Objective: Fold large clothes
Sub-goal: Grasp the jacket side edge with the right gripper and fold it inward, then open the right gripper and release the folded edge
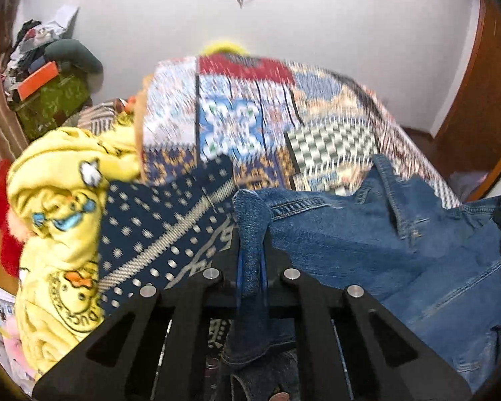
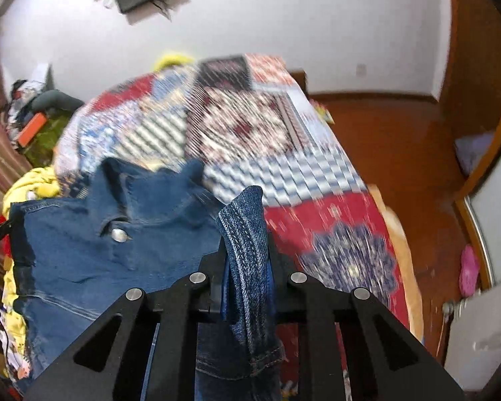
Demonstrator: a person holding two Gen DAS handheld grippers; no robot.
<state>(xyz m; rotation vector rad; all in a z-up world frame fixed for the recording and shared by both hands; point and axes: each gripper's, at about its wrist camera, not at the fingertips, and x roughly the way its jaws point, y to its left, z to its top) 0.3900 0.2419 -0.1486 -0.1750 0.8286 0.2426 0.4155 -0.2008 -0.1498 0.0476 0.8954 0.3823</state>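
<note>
Left wrist view: left gripper (image 1: 250, 234) clamped on pinched fold of blue denim jacket (image 1: 400, 254), held above patchwork quilt bedspread (image 1: 250, 117), likely to spread it.

Right wrist view: right gripper (image 2: 245, 244) clamped on opposite stitched jacket edge; jacket spanned between grippers.
</note>
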